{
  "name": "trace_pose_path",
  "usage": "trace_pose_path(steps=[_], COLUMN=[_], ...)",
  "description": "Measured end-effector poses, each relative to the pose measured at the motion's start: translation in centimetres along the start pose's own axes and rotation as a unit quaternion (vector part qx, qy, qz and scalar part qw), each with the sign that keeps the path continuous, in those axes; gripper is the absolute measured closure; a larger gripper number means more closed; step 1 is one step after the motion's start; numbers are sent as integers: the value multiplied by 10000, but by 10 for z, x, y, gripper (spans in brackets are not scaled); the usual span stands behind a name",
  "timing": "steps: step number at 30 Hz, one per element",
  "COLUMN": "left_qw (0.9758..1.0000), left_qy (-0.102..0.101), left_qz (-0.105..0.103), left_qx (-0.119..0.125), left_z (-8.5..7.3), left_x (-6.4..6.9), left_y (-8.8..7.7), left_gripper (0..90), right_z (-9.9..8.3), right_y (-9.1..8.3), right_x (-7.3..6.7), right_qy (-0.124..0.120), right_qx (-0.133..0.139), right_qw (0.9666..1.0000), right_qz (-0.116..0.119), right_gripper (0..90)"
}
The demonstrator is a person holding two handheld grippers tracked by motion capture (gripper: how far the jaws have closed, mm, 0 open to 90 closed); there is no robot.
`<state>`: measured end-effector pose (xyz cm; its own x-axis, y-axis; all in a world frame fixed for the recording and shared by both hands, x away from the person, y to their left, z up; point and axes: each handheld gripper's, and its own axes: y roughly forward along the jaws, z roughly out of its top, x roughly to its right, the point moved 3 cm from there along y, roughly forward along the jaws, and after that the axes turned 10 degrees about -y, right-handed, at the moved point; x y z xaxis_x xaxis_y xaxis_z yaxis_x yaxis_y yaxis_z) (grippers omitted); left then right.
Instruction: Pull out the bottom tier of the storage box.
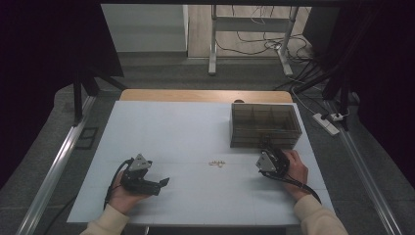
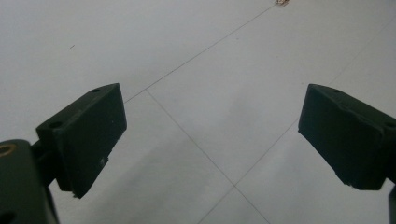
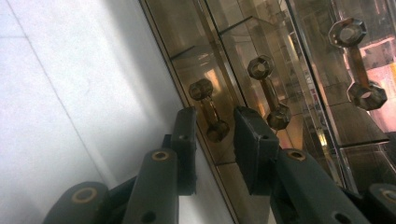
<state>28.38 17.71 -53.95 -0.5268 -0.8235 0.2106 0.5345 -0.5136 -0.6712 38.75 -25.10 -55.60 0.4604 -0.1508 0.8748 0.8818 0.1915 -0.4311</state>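
While your right claw (image 3: 215, 122) is hovering by the box (image 3: 299, 32), its half-closed tips are flanking the dumbbell (image 3: 208, 112); grip unclear. It's looking light, stiff, slippery, so be pinching its bar.

A white counter (image 1: 176, 147) with faint grid lines runs across the middle of the high view, and a strip of bare wood (image 1: 205, 95) shows along its far edge. A few small tan pieces (image 1: 217, 163) lie near the middle of the counter, well apart from everything else; their shape is too small to tell. Metal rails (image 1: 54, 166) run along both sides over a grey floor (image 1: 161, 73). Beyond the counter stands a desk frame with pale metal legs (image 1: 213, 49), with dark cables (image 1: 254, 46) tangled on the floor beneath it. A white power strip (image 1: 327, 123) lies on the floor at the right, and dark curtains (image 1: 44, 54) hang at both sides.
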Motion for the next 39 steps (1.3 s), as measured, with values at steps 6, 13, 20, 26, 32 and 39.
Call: trace_pose_path(steps=[6, 13, 20, 26, 32, 39], left_qw=[10000, 10000, 10000, 10000, 10000, 10000], left_qy=[-3, -4, -3, -4, -7, -4], left_qz=[-2, -1, 0, 4, 8, 11], left_qx=[3, 5, -2, -1, -6, -6], left_z=[0, 0, 0, 0, 0, 0], left_x=[0, 0, 0, 0, -1, 0], left_y=[0, 0, 0, 0, 0, 0], left_gripper=[71, 71, 71, 71, 71, 72], right_z=[0, -1, 0, 1, 0, 1], right_y=[1, 4, 5, 5, 6, 6], right_x=[0, 0, -1, -2, -2, -3], right_qy=[-4, -89, -116, -202, -224, -242], right_qx=[-18, -39, -61, -108, -118, -145], right_qw=[10000, 9999, 9999, 9997, 9996, 9994], right_qz=[-43, -70, -95, -109, -134, -181], right_gripper=[705, 718, 728, 729, 742, 753])
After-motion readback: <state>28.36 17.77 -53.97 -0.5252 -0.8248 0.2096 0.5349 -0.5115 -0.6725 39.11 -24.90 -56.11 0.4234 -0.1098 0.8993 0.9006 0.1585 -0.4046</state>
